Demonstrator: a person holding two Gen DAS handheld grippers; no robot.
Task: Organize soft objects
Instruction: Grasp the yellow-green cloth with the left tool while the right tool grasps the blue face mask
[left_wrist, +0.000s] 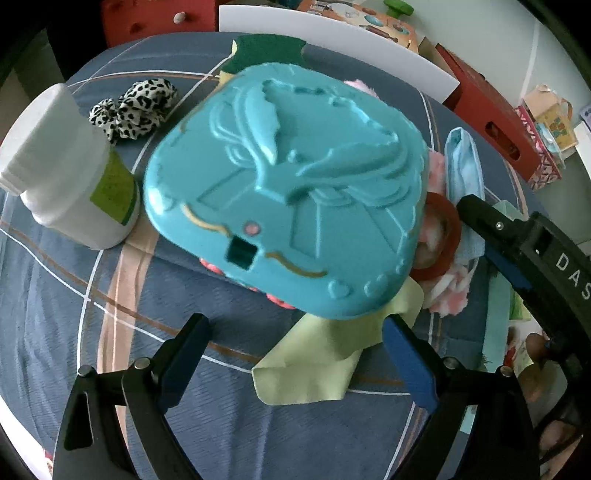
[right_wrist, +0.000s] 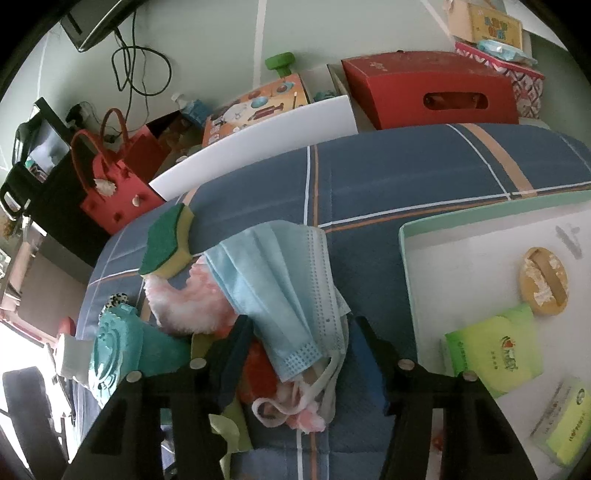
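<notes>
While my right gripper (right_wrist: 295, 354) fingers straddle blue mask (right_wrist: 284, 280), ear loop may snag pink fluff (right_wrist: 192, 302); left gripper (left_wrist: 295, 332) open, empty.

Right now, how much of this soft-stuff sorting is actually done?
Little looks done: the tray holds a green tissue pack and a round pad. In hand: the right gripper straddles the blue face mask, not clearly pinched. Left: the sponge, pink fluffy piece, leopard scrunchie and green cloth near the open left gripper.
</notes>
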